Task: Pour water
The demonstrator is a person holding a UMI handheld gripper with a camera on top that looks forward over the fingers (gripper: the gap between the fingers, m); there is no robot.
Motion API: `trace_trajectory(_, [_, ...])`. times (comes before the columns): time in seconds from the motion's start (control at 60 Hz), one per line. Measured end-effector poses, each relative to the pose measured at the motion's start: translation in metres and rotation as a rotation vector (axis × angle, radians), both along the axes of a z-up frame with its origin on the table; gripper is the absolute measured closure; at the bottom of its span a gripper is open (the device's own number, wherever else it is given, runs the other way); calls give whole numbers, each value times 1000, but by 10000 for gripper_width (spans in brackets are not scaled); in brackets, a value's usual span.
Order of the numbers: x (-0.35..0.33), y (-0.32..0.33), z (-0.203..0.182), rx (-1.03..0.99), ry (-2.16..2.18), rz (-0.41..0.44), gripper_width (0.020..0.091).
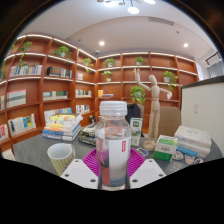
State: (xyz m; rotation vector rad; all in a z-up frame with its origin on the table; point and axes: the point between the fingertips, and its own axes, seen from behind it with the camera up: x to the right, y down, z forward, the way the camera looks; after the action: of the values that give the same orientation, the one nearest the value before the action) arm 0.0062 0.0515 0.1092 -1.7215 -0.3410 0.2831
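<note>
Plainly, the writing comes first: the water bottle (113,135) wears a white label with a red band across its upper part, and the print on it is too small to read. Books (61,127) stacked flat on the table (35,152) show coloured spines with no legible titles. A small box (165,146) with green on it sits off to the right; its lettering cannot be made out either.

From the gripper view, the gripper (113,172) has its two fingers set apart, the pink pads (96,163) showing on their inner faces. The clear bottle stands upright between them, its base low between the pads. The pads lie close at each side of the bottle, but whether both press on it cannot be told from here. The bottle's cap rises above the fingers, and the bottle blocks the middle of what lies ahead.

A pale ribbed cup (61,156) stands on the table just left of the bottle and of the left finger, near but apart from both. Beyond the bottle a wooden mannequin (153,108) stands with one arm raised, next to a leafy plant (136,95). Orange-framed shelves (60,75) full of books and plants close the far side. To the right, a white bundle (192,141) crowds the table edge, leaving most free tabletop around the cup.
</note>
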Motion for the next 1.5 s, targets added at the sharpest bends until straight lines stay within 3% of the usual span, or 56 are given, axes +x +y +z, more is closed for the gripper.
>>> trace_trajectory(0.167, [-4, 1, -26, -24, -5, 7, 764])
trace_trajectory(0.417, [-1, -5, -25, 3, 23, 7, 736])
trace_trajectory(0.6, [0, -10, -28, -14, 11, -3, 572])
trace_trajectory(0.7, [4, -24, -29, -47, 40, -14, 284])
trace_trajectory(0.733, [8, -31, -28, -47, 51, -21, 233])
trace_trajectory(0.9, [24, -72, -23, -52, 69, -56, 250])
trace_trajectory(1.15, [83, -115, 6, -33, 31, -276, 249])
trace_trajectory(1.5, [102, -138, 30, 13, 26, -333, 249])
